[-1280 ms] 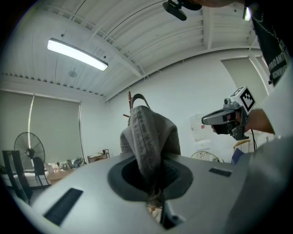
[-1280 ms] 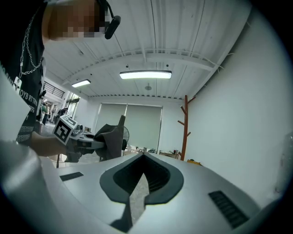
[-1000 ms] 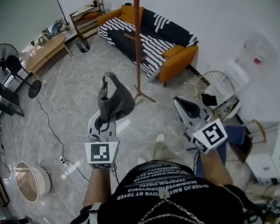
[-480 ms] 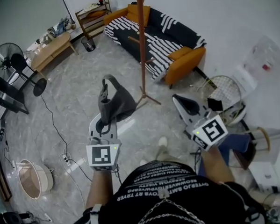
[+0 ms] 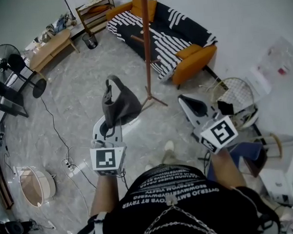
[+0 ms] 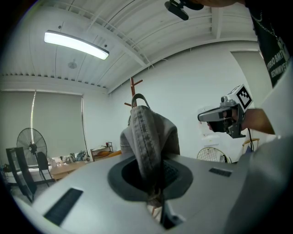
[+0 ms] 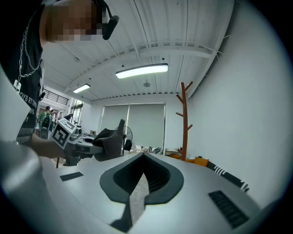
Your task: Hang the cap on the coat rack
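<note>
The left gripper clamps the grey cap short of the wooden coat rack. The right gripper is closed and empty. The cap is not yet hung on a peg.

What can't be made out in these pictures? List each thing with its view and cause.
1. Coat rack: top and upper pegs, head view, cut off by the top edge.
2. Cap: its pinched part, left gripper view, sunk between the shut left tongs.
3. Coat rack's lower pole, left gripper view: behind the cap.
</note>
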### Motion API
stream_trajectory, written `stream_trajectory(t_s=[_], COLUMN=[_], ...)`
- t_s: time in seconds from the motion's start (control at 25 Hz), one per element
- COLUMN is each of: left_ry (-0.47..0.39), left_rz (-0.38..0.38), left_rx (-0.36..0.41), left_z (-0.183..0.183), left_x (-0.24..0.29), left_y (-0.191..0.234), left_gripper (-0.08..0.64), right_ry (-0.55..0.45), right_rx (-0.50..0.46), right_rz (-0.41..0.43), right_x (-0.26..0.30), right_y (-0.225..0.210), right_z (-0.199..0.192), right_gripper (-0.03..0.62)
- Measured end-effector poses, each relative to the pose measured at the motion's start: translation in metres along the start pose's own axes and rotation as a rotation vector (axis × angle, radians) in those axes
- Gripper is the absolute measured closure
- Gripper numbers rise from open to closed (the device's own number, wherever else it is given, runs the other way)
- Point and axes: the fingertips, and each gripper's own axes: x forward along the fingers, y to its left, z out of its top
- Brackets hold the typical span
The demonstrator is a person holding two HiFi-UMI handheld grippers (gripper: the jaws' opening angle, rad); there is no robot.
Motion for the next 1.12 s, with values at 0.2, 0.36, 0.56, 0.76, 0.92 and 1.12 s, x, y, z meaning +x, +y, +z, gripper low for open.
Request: stream_trajectory(t_s=[0.2, 0.36, 0.56, 0.76, 0.92, 1.12], left_ry=[0.004, 0.011, 0.031, 0.023, 0.011, 0.024], left_rz=[-0.005, 0.002, -0.008, 0.004, 0.026, 0.062], left_rx=[-0.006, -0.012, 0.005, 0.002, 0.016, 0.010], left_z=[0.000, -0.001, 0.002, 0.013, 0.022, 0.023], left_x=[0.027, 0.046, 0.075, 0.097, 0.115, 0.129], left_y=[0.004, 0.009, 0.010, 0.008, 0.002, 0.001], left_gripper=[0.552, 0.552, 0.552, 0.552, 0.552, 0.552], right_ry=[0.009, 0.018, 0.025, 0.011, -0.004, -0.021], right_rx=[0.001, 0.019, 0.018, 0.005, 0.009, 0.004], right_rz=[-0.001, 0.013, 0.036, 0.042, 0.048, 0.090], right_x=[0.014, 0.027, 0.041, 0.048, 0.051, 0.060], right_y=[-0.021, -0.034, -0.053, -0.080, -0.105, -0.122], right_z=[-0.004, -0.010, -0.012, -0.004, -0.002, -0.003], right_gripper=[0.591, 0.590, 0.591, 0.591, 0.591, 0.591])
